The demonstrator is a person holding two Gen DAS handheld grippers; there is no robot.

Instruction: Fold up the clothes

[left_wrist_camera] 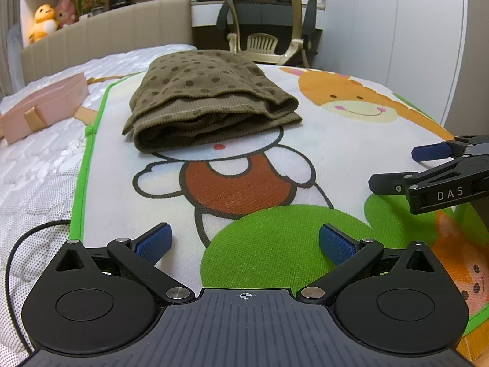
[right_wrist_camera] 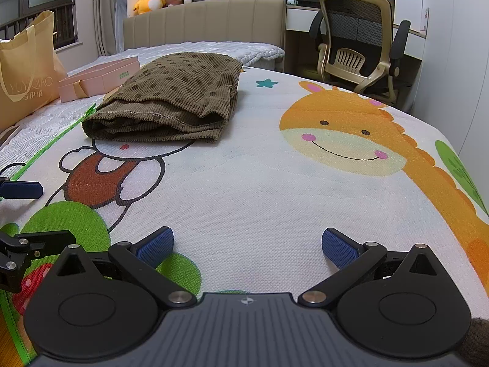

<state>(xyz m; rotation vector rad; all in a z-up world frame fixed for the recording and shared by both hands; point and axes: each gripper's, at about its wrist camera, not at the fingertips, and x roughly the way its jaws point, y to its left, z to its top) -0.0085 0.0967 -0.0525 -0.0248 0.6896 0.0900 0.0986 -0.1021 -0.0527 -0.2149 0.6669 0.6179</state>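
- Garment [left_wrist_camera: 211,98]: olive-brown, dotted, ribbed cloth, folded into a compact stack. Lies flat on the mat [left_wrist_camera: 305,153], over the head of the printed white cartoon figure, near the mat's green left border.
- Same garment in the right wrist view [right_wrist_camera: 171,98]: layered fold edges face the camera; no gripper touches it.
- Left gripper [left_wrist_camera: 246,241]: jaws spread wide, nothing between the blue pads [left_wrist_camera: 154,244]. Held low over the mat, well short of the garment, above the green printed patch.
- Right gripper [right_wrist_camera: 247,243]: jaws likewise spread wide, holding nothing. Held over bare white mat, to the right of the garment and well apart from it.
- Right gripper also shows at the right edge of the left wrist view [left_wrist_camera: 428,168], fingers apart, clear of the garment.
- Pink box [left_wrist_camera: 42,107]: on the white mattress just left of the garment, off the mat.
- Chair [right_wrist_camera: 357,39]: beyond the garment, past the bed's far edge.
- Bag [right_wrist_camera: 24,70]: left of the garment, beyond the pink box.
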